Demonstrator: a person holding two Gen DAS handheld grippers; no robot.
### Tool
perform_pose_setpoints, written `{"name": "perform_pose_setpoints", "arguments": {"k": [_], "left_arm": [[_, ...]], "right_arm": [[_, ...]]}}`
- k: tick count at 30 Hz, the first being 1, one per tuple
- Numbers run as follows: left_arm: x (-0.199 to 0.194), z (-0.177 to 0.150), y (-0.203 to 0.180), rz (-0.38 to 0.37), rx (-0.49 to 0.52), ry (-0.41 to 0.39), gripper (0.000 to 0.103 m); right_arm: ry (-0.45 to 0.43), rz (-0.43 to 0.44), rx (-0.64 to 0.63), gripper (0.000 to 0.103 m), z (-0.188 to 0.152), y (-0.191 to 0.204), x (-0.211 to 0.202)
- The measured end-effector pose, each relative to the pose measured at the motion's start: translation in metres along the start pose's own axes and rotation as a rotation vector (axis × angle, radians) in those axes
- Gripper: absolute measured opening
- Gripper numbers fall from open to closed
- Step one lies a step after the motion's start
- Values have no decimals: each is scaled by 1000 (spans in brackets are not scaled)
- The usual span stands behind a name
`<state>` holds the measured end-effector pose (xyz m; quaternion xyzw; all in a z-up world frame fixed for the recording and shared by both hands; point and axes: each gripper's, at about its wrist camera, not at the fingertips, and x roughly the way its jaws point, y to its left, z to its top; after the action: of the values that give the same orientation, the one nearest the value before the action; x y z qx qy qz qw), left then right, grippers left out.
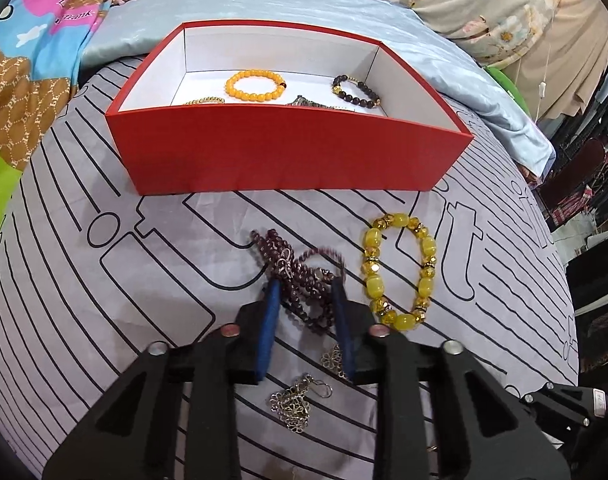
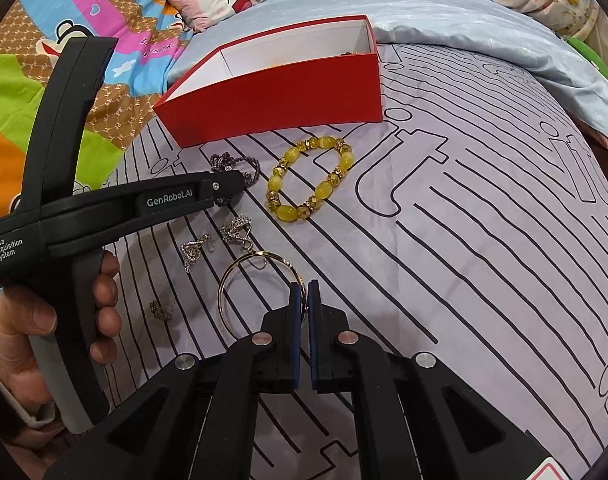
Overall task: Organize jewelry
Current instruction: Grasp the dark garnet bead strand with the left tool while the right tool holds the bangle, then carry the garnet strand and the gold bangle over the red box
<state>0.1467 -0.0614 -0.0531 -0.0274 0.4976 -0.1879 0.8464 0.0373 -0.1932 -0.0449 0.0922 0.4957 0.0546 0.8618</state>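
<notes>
Purple bead necklace [image 1: 304, 280] lying bunched on the bed [image 1: 103, 280], sitting between the narrowed jaws of the left gripper [image 1: 306, 286]. Gold bangle [image 2: 259, 292] being pinched by the right gripper [image 2: 303, 286], jaws nearly closed. Red box [image 1: 287, 156] standing just beyond.

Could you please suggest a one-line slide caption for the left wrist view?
Left tool closing around a dark purple beaded strand on the striped bedsheet, before an open red cardboard box.
</notes>
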Motion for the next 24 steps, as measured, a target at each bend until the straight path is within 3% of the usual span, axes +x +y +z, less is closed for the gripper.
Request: {"name": "perform_pose_setpoints", "arguments": {"k": [6, 24], "left_arm": [[-1, -1, 2, -4, -1, 0, 5], [-66, 8, 6, -43, -1, -102, 3]], "right_arm": [[-3, 1, 0, 3, -1, 2, -2], [-104, 26, -11, 3, 22, 9, -38]]}}
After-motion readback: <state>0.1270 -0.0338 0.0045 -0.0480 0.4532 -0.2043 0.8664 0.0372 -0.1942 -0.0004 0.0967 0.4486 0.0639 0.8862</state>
